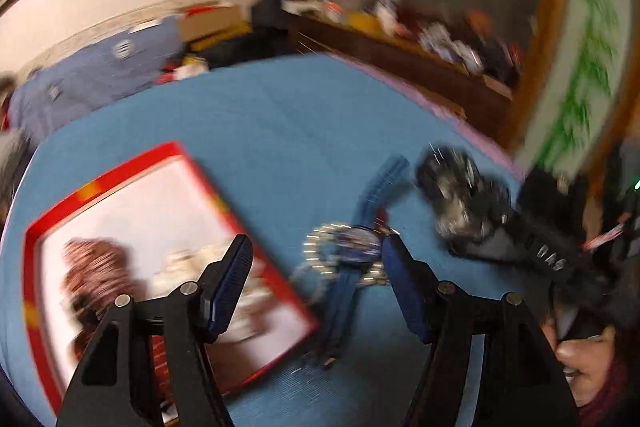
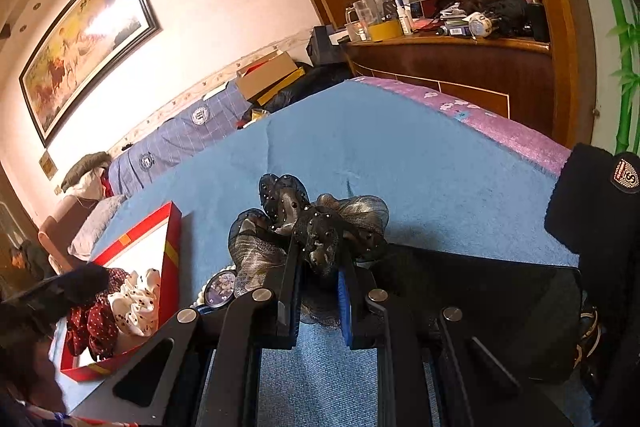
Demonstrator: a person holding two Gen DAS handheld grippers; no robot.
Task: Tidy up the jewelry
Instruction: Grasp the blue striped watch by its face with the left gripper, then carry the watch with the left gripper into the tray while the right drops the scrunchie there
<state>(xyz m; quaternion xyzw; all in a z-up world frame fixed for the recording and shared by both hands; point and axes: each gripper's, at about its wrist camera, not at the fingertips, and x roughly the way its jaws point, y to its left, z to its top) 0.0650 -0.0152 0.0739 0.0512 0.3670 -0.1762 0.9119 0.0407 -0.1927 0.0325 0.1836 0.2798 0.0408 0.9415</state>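
Black tongs (image 2: 318, 301), blue pads (image 2: 344, 311), silver screws

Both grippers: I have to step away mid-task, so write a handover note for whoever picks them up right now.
Left gripper: open, nothing between its fingers, above the gap between box and watch.
Right gripper: shut on the black scrunchie, held up over the blue bedcover.
Red box: on the bedcover to the left, already holding a dark red dotted scrunchie and a white dotted one.
Blue watch lies on the bedcover beside the box, with what looks like a bead bracelet, blurred.
Left: put the black scrunchie in the box, then the watch and bracelet.
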